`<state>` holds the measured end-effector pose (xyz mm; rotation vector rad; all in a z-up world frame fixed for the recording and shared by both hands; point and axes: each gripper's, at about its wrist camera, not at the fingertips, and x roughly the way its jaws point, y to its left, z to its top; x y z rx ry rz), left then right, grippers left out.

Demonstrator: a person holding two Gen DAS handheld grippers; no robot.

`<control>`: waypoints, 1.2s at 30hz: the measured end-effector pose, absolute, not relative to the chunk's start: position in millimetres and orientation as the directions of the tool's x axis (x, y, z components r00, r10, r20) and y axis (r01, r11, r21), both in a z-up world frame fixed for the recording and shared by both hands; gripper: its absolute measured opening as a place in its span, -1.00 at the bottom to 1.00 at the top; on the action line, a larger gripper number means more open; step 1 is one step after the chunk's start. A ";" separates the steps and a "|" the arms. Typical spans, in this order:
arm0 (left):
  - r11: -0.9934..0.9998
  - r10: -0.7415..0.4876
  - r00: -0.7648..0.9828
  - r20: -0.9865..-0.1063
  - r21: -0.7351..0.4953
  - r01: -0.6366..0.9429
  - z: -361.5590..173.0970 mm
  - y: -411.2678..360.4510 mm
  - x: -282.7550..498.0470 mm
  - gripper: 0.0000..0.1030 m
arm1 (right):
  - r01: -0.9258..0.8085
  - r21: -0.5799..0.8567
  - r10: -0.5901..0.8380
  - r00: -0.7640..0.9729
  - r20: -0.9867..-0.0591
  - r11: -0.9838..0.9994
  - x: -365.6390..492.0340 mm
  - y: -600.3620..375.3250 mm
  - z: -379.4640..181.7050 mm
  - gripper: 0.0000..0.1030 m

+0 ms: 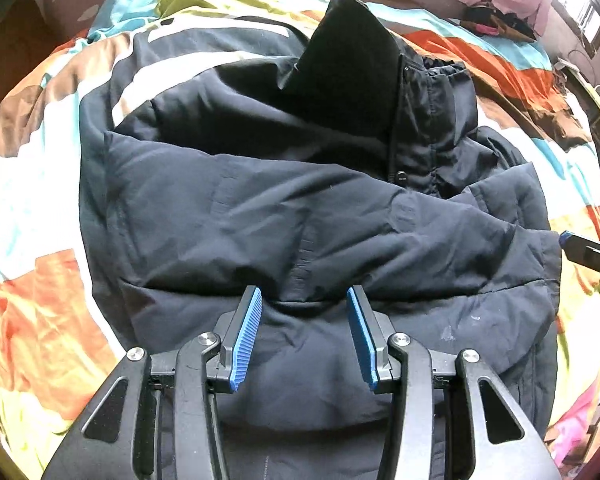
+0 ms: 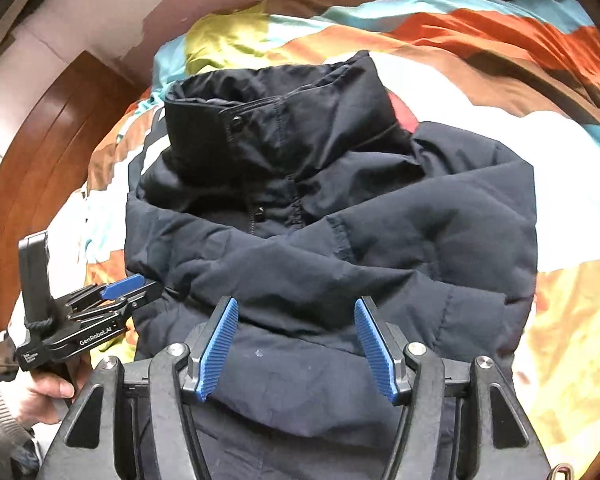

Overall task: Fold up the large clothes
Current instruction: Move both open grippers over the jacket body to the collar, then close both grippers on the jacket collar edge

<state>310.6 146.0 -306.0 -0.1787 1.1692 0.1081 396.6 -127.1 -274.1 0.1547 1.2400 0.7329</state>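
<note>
On the bed's patchwork quilt [image 2: 500,40], dark padded jacket [image 1: 300,220] lying folded, collar at the far end, left tongs [image 1: 304,300] and right tongs [image 2: 296,312] both released, empty above its near edge

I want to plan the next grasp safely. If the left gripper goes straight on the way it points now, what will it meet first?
Most likely the dark padded jacket. The left gripper points down at its folded body with open, empty jaws, and nothing shows in between. How far off the fabric lies is unclear.
</note>
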 end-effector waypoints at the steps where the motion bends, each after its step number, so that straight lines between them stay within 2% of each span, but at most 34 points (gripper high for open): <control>1: 0.981 -0.012 0.388 -0.922 -0.085 -0.172 -304.6 146.3 311.6 -0.24 | -0.419 0.483 0.579 0.137 -0.804 0.769 394.2 -129.2 -270.2 0.14; 7: 0.987 -0.039 0.372 -0.927 -0.094 -0.130 -301.9 149.4 311.1 -0.07 | -0.377 0.469 0.554 0.157 -0.817 0.799 376.2 -134.2 -262.4 0.30; 13: 0.988 -0.069 0.364 -0.929 -0.113 -0.101 -296.6 162.4 314.8 -0.07 | -0.301 0.499 0.553 0.129 -0.823 0.813 352.0 -136.4 -277.4 0.31; 19: 0.974 -0.080 0.414 -0.907 -0.159 -0.161 -264.6 177.0 358.8 -0.07 | -0.290 0.512 0.558 0.100 -0.824 0.808 355.6 -137.7 -283.2 0.31; 27: 0.972 -0.025 0.451 -0.892 -0.127 -0.197 -219.4 175.9 448.1 -0.07 | -0.335 0.463 0.523 0.112 -0.845 0.820 453.3 -122.6 -259.5 0.31; 32: 0.958 -0.043 0.441 -0.896 -0.162 -0.235 -213.2 175.1 488.0 -0.07 | -0.334 0.435 0.486 0.084 -0.870 0.836 535.8 -100.9 -248.5 0.31; 36: 0.960 -0.032 0.413 -0.910 -0.143 -0.241 -214.5 173.8 513.0 -0.07 | -0.310 0.425 0.464 0.063 -0.883 0.851 584.3 -85.1 -246.1 0.31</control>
